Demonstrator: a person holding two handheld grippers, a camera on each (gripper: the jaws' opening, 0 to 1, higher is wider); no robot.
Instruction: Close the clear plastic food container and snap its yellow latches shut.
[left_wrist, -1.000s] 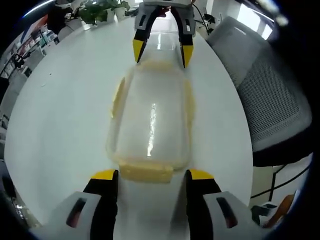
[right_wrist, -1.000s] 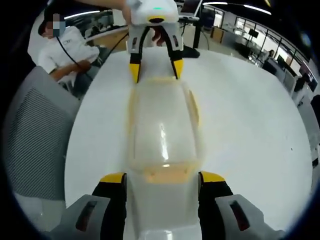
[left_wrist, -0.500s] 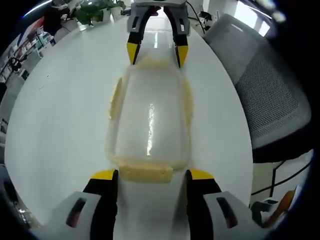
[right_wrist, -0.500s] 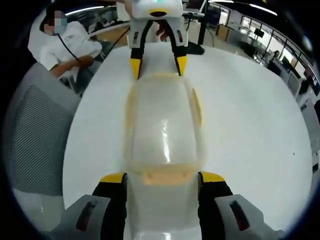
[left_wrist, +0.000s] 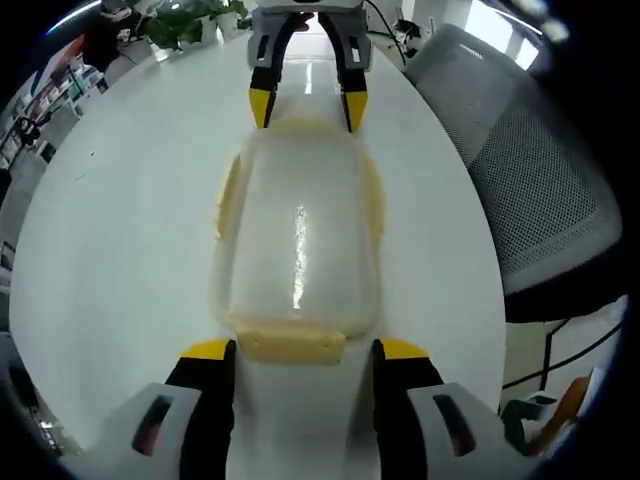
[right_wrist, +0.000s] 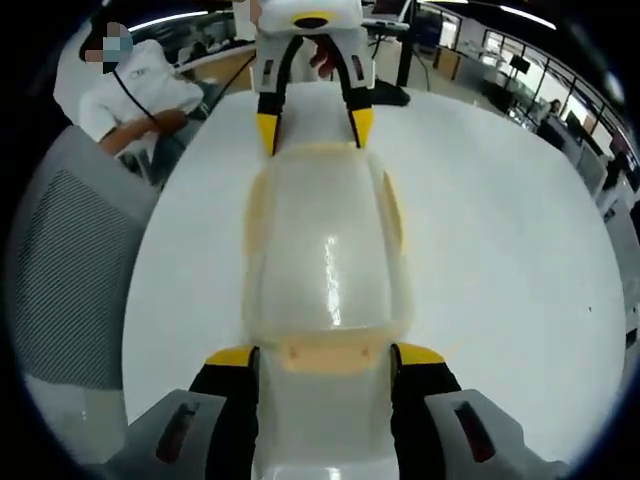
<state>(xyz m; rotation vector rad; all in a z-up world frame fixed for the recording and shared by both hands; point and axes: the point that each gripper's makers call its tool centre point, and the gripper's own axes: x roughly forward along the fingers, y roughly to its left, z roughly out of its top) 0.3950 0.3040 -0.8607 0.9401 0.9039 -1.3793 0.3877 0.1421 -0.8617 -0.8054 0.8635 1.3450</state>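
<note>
Left gripper view shows the clear container (left_wrist: 298, 235) lidded on the white desk (left_wrist: 120, 220), yellow end latches (left_wrist: 293, 345) seemingly unsnapped, both spread claws, left claw (left_wrist: 296, 350) and right claw (left_wrist: 305, 105), facing them.

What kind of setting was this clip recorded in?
Most likely an open-plan office: a large white table, a grey mesh office chair, a potted plant, and distant desks with monitors. A seated person waits nearby.
</note>
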